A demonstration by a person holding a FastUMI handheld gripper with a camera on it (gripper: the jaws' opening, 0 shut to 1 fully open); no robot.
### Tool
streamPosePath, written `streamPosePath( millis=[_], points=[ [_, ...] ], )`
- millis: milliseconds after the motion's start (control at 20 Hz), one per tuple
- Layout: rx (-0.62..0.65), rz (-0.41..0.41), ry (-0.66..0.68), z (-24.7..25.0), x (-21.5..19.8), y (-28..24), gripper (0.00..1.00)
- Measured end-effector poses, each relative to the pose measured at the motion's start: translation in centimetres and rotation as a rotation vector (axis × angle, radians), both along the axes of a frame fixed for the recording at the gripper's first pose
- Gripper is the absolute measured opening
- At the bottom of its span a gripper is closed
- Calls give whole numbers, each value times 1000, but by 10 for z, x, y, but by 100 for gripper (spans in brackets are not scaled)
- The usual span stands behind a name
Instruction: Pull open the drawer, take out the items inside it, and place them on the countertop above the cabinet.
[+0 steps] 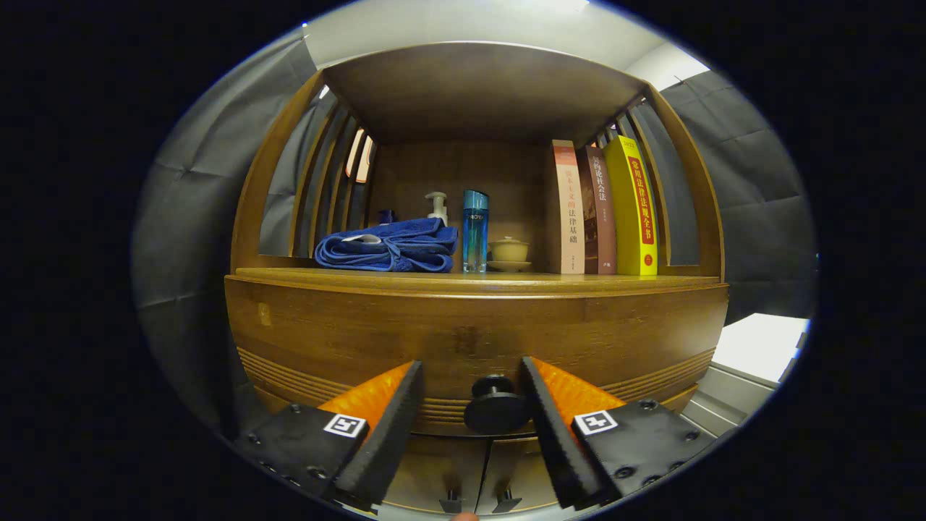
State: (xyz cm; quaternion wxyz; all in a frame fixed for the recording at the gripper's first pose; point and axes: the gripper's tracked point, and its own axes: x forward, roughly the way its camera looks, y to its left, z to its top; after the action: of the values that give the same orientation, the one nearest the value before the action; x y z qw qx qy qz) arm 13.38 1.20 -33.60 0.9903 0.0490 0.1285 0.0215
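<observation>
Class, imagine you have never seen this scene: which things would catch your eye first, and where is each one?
The black drawer knob sits between the fingers of the open gripper, close to the right finger, on the shut wooden drawer. On the countertop above, the bright yellow book stands at the right end of a row of books, with a folded blue towel and blue bottle to their left.

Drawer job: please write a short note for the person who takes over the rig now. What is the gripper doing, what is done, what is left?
Gripper: open, fingers on either side of the black drawer knob; the right finger looks close to it, the left stands apart. No grip yet.
Drawer: shut, its contents hidden.
Countertop: carries a blue towel, a blue bottle, a pump bottle, a lidded cup and three books.
Done: approach to the knob.
Left: close on the knob, pull, take items out, place them on the countertop.
</observation>
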Motion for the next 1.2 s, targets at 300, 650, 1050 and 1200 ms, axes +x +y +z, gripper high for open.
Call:
streamPosePath(
  millis=[300, 650, 1050, 1200],
  points=[
    [50, 10, -17, 4, 3, -10, 45],
    [68, -26, -26, 12, -3, -13, 34],
    [51, -56, -31, 35, -55, -18, 33],
    [45, -60, -23, 41, -74, -18, 33]
  ],
)
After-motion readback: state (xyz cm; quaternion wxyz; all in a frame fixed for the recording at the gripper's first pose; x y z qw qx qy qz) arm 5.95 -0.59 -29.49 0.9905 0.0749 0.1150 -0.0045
